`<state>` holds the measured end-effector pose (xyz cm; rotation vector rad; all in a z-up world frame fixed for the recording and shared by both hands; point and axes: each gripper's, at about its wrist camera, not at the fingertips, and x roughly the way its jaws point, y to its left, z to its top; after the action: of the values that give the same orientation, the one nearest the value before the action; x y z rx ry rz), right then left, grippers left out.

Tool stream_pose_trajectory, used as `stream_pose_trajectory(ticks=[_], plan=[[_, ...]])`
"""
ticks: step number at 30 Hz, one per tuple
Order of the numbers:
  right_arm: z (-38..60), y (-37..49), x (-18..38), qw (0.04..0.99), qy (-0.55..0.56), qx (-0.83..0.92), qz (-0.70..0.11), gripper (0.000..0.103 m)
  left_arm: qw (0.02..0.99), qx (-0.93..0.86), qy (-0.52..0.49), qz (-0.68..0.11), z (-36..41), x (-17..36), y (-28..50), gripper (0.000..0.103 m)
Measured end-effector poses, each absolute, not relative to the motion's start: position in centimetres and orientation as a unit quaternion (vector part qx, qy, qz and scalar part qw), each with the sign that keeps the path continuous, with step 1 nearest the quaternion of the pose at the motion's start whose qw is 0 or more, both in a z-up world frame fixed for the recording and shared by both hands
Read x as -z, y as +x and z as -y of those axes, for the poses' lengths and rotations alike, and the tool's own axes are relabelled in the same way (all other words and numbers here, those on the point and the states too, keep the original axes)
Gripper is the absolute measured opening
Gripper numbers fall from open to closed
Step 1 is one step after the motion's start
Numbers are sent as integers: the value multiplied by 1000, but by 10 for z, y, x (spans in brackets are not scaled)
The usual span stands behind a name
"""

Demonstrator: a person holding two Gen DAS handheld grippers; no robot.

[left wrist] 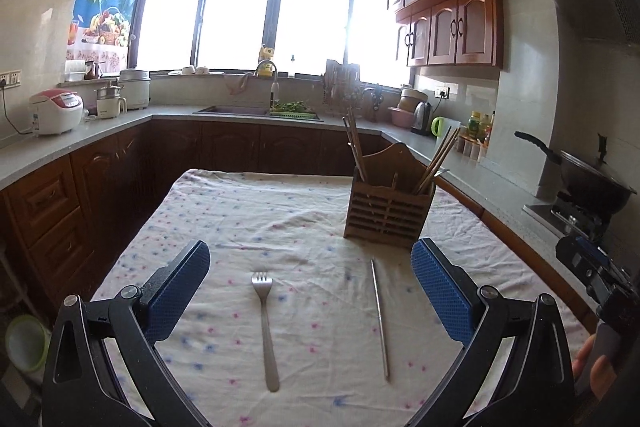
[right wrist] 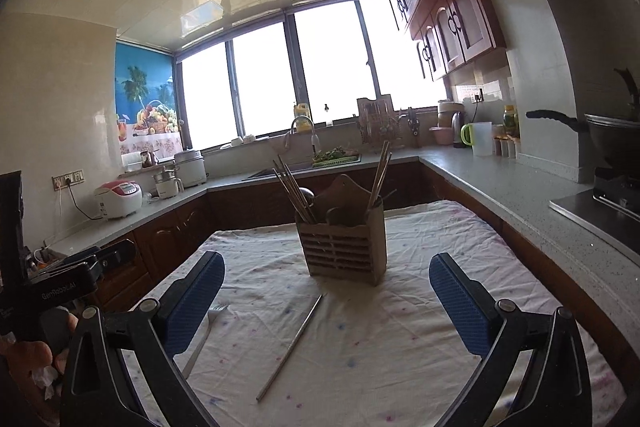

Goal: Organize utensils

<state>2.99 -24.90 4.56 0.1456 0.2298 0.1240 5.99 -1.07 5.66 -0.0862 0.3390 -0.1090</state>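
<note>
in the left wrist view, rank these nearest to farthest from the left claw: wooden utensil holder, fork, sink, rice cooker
1. fork: lies on the tablecloth right between the open left claw fingers.
2. wooden utensil holder: upright on the table, ahead and to the right.
3. rice cooker and sink: both on the far counter, cooker left, sink centre; too close to call.

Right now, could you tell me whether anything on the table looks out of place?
Yes: a fork and a thin metal rod, perhaps a chopstick, lie loose on the tablecloth in front of the wooden holder, where the other chopsticks stand upright.
</note>
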Motion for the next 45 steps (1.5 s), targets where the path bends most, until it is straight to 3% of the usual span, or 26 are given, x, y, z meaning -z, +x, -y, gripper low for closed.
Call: stream_pose_trajectory(ticks=[12, 45], plan=[[248, 18, 2, 986, 36, -50, -157, 103, 981, 23, -14, -190, 18, -3, 47, 103], [237, -6, 8, 990, 17, -58, -129, 103, 985, 2, -5, -175, 11, -3, 22, 103]])
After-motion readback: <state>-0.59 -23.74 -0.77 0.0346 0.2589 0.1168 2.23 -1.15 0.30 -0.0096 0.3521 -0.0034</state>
